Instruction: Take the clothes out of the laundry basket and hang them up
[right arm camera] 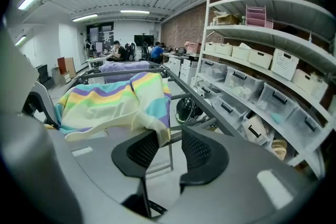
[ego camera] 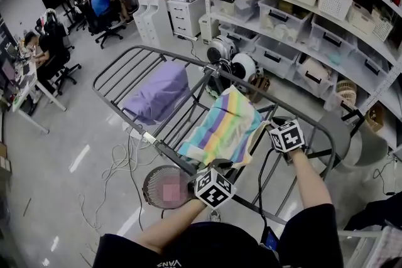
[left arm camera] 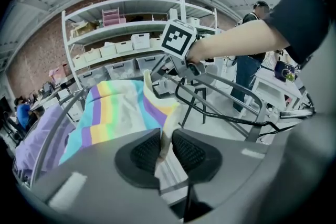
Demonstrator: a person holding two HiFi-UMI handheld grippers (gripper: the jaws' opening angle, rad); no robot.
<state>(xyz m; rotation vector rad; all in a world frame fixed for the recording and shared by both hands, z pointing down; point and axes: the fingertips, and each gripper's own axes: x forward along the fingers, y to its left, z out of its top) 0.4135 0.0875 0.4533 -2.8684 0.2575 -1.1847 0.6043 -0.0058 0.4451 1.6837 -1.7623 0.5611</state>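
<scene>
Draping the rack [ego camera: 164, 150], the striped towel [ego camera: 223, 128] sits pinched in the left gripper [left arm camera: 167, 144] (right gripper [right arm camera: 170, 145] spread).

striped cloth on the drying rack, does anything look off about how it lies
Yes. The striped cloth is not spread flat on the drying rack. Its near corner, at the right claw, is folded over with the cream underside showing, and it looks rumpled.
</scene>
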